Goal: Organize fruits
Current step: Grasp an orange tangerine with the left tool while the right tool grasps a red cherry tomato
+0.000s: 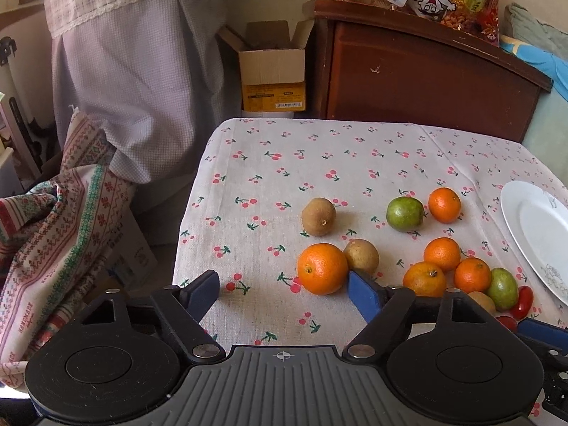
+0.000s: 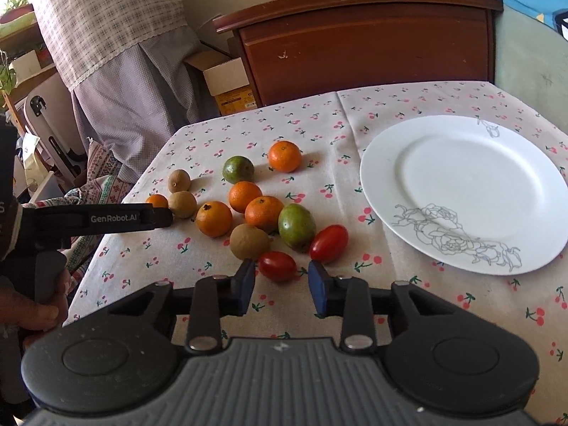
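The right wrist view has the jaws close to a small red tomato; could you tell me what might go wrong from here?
1. The near tomato is soft and rounded; it could squash or squirt out sideways.
2. It lies close to a brown fruit and a second tomato, which the jaws might nudge.
3. The plate is bare, so round fruit may roll there.

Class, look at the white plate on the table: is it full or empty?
Empty. The white plate shows only its bare surface and drawn flowers; all the fruit lies on the tablecloth beside it.
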{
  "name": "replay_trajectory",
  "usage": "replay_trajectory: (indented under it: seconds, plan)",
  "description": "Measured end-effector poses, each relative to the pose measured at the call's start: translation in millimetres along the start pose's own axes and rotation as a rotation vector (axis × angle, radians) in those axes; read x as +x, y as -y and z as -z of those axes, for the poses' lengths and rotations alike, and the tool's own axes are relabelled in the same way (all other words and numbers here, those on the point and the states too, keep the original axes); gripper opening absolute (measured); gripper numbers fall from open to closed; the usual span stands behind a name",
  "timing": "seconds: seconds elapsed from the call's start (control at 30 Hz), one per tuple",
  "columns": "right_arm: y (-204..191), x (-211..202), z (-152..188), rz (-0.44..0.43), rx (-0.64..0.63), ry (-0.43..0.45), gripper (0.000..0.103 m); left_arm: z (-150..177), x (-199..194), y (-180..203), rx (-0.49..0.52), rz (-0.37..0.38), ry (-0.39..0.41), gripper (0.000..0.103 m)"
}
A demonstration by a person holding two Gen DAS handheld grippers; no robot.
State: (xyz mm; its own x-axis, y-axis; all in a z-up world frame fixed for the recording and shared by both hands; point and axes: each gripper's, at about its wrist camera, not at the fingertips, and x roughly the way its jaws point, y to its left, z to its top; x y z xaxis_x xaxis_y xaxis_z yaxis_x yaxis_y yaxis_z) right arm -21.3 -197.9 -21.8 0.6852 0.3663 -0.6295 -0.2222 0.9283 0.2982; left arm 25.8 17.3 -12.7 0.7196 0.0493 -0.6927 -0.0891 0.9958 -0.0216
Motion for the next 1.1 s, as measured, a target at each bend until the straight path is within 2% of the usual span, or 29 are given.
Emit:
replay_trajectory:
  seconds: [0.07, 0.43, 0.6, 0.7, 0.87, 1.0, 1.1]
  plan:
    - [0, 1, 0, -0.001, -0.005, 0.002, 0.031, 1, 2, -1, -0.006, 0.015, 0.008, 0.068]
    - [-5, 3, 0, 0.013, -0.035, 0.009, 0.031, 4, 7, 9, 0.044, 0.058, 0.061, 0.067]
    - [-4, 4, 0, 0.022, -0.035, 0.013, 0.024, 3, 7, 9, 0.040, 0.081, 0.068, 0.054]
    - [-3, 4, 0, 0.020, -0.026, 0.013, 0.024, 3, 8, 11, 0.052, 0.075, 0.076, 0.047]
    - [-3, 4, 0, 0.019, -0.016, 0.012, 0.024, 2, 9, 5, 0.009, 0.083, 0.085, 0.053]
    - [-3, 4, 0, 0.020, -0.017, 0.014, 0.024, 2, 11, 6, 0.012, 0.079, 0.098, 0.052]
    - [-3, 3, 0, 0.022, -0.023, 0.015, 0.024, 2, 12, 7, 0.019, 0.091, 0.103, 0.048]
